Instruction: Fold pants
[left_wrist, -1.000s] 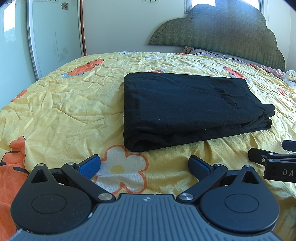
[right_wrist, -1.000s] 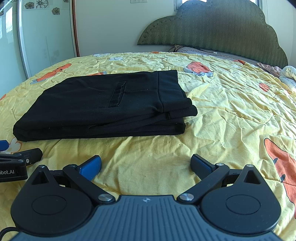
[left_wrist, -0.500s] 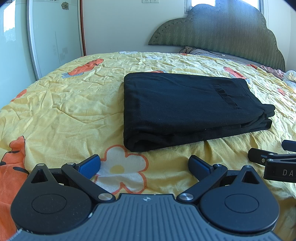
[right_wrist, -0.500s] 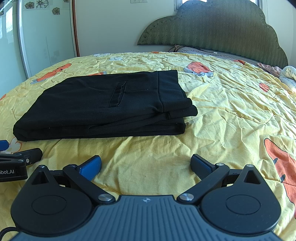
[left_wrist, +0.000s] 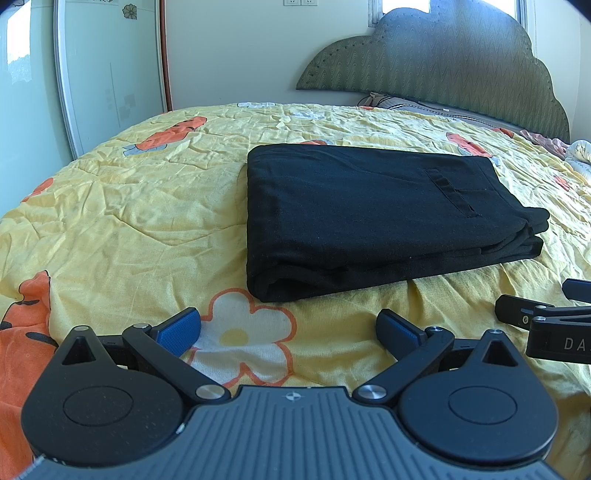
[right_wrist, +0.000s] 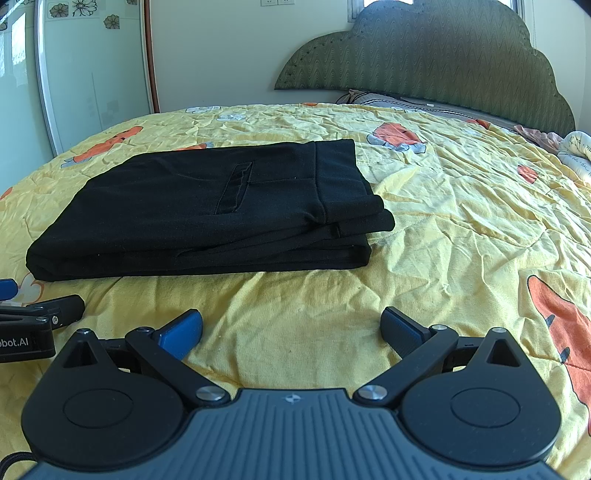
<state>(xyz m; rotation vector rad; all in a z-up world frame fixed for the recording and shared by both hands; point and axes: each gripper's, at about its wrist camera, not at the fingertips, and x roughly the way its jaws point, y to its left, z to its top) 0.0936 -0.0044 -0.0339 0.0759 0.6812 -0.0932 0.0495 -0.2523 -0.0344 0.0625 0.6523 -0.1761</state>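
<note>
Pants (left_wrist: 362, 218) (one folded stack) beyond left tool (left_wrist: 288, 328) and right tool (right_wrist: 291, 328), both spread, empty.

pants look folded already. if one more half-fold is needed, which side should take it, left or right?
Probably right. The right tongs face the loose stacked ends of the black pants, the edges to lift. The left tongs face the closed fold. Both are open, empty and short of the cloth on the yellow bedspread.

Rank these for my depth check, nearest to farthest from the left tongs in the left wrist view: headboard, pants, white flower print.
1. White flower print: on the quilt, right between the left tongs' tips.
2. Pants: folded, mid-bed, ahead and slightly right.
3. Headboard: against the far wall, upper right.
</note>
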